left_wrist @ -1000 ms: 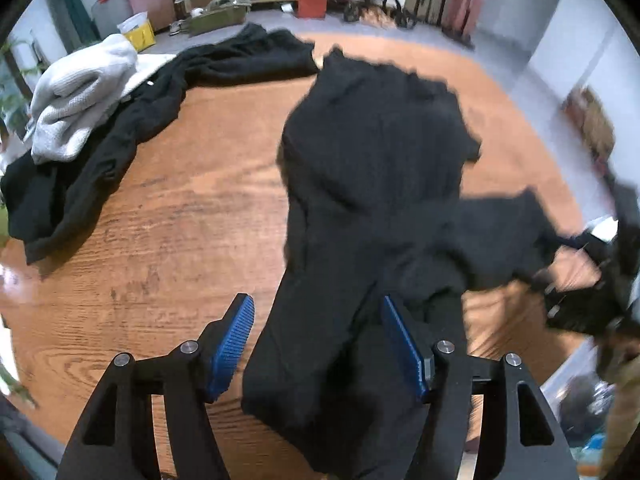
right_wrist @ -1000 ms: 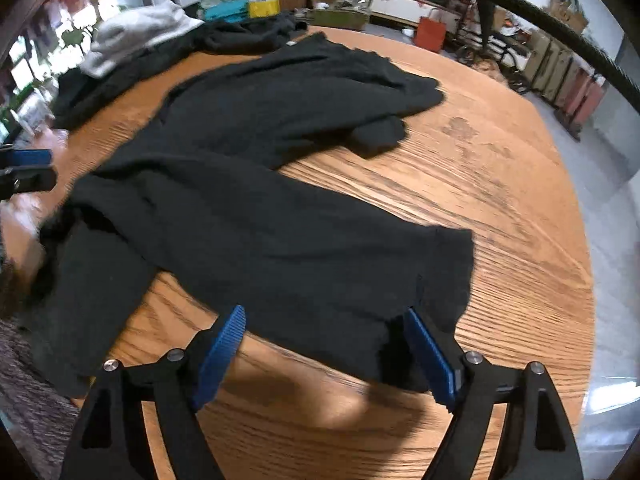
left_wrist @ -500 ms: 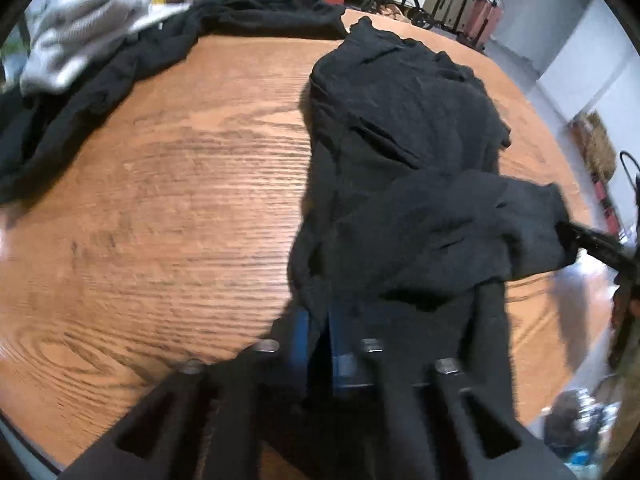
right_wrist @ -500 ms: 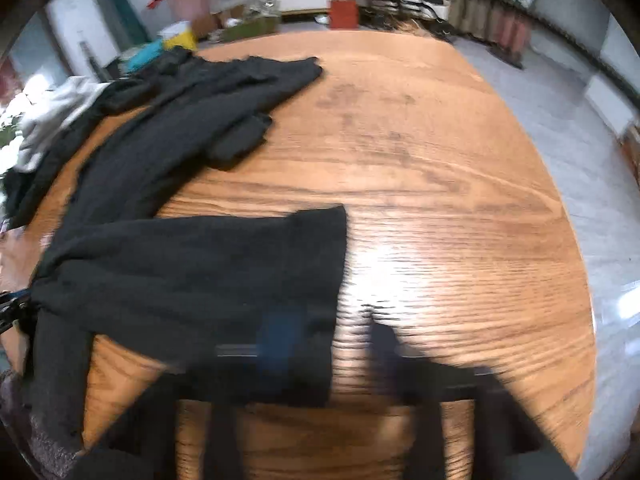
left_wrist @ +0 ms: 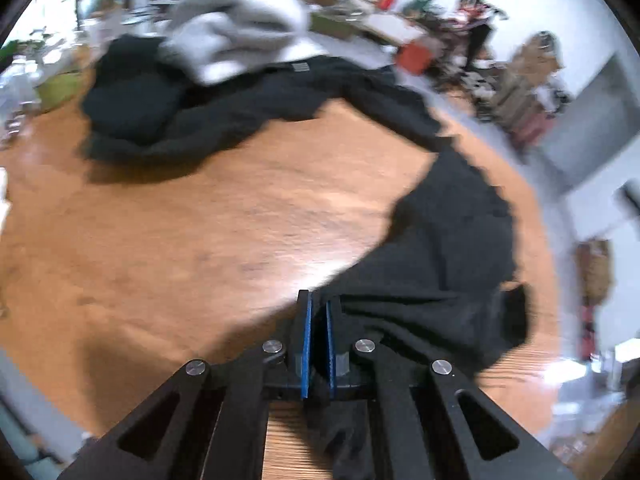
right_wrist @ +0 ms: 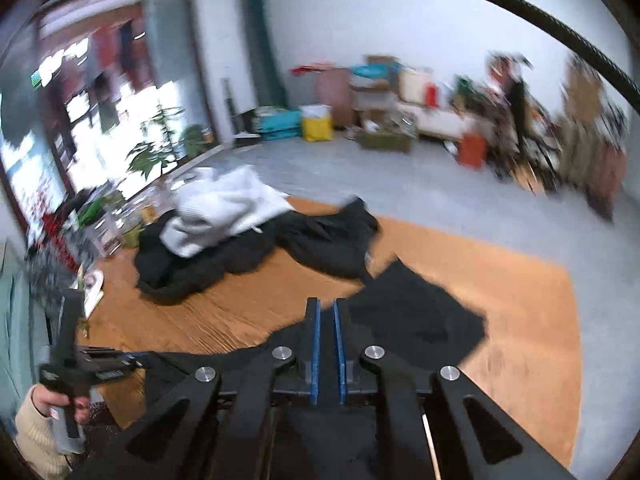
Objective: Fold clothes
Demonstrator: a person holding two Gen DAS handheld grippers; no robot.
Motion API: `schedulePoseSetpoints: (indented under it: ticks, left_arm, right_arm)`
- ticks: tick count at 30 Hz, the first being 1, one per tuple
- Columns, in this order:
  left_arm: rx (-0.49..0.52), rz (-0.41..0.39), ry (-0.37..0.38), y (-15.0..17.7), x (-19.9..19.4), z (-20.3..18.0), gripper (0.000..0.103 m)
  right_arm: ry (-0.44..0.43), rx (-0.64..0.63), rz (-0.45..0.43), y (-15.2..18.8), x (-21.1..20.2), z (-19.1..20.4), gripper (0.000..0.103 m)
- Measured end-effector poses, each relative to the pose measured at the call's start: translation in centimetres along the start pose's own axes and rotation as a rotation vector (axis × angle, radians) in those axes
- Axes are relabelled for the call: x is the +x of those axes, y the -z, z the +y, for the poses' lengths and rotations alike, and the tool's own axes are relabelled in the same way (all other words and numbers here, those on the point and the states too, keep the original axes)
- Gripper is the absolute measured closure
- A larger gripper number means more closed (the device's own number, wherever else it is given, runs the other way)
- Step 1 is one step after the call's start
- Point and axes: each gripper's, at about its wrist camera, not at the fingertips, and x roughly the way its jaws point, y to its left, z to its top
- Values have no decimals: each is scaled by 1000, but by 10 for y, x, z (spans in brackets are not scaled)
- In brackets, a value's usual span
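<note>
Bare tabletop (left_wrist: 200,232) — garment (left_wrist: 452,256) edge seemingly clamped

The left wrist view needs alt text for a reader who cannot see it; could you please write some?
The left gripper is shut on the near edge of a black garment that trails away across a round wooden table. At the far side lies a heap of dark clothes topped by a pale grey knit.

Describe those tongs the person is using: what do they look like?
Each of the tongs, left and right, is matte black with triangular cut-outs, silver round rivets and two flat fingers lined with blue pads. The left hand, in a cream knitted sleeve, grips a grey handle.
</note>
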Motion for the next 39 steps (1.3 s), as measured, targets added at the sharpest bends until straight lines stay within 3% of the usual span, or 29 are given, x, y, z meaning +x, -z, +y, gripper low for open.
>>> schedulePoseSetpoints:
  ticks: [1,2,3,4,5,7,8,11,13,15,16,17,18,21,27,31,33,34,37,39]
  left_arm:
    - [10,12,-13,4,4,2,88]
    - [12,23,-44,9,7,5,74]
    - [12,33,-77,13,10,8,66]
    - [4,27,-103,16,12,10,55]
    - [-7,13,-102,18,9,14,53]
    - [1,17,-61,18,7,11,53]
    - [19,29,-61,19,6,7,53]
    - [133,84,-157,21,11,-15,53]
    - [180,124,-218,22,17,-25,53]
    - [204,158,-228,24,22,-31,53]
    - [207,170,-215,27,21,-33,53]
    - [209,182,-200,29,19,-34,53]
    - [208,192,-185,31,17,-34,53]
    - [223,191,-169,37,7,-36,53]
    - [257,190,-169,57,-7,-38,53]
    - [265,222,-201,76,-14,-35,53]
    - [268,231,-227,83,-16,-33,53]
    - [265,234,-231,86,-17,-33,53]
    - [306,238,-222,97,-18,-44,53]
    - [372,227,-205,106,-18,-66,53]
  right_arm:
    - [10,-16,27,-1,5,5,67]
    - [22,-28,53,1,11,9,44]
    - [45,-28,83,9,17,8,41]
    - [86,-23,129,24,25,1,41]
    - [125,-14,181,39,35,-6,42]
    - [191,36,319,79,58,-31,45]
    - [202,80,376,97,65,-45,51]
    - [228,209,538,148,87,-85,54]
    - [195,267,562,159,89,-98,51]
    - [182,267,582,162,93,-101,52]
    - [183,249,591,162,96,-99,65]
    - [181,228,598,160,98,-96,90]
    - [168,198,601,156,99,-88,100]
    - [102,78,577,130,96,-51,100]
    - [30,-140,415,30,82,52,100]
    - [-16,-193,321,-22,82,107,100]
    - [-30,-204,270,-44,88,131,64]
    - [-29,-209,266,-46,97,137,28]
    - [-4,-203,261,-42,99,123,27]
    - [58,-164,321,-29,109,91,25]
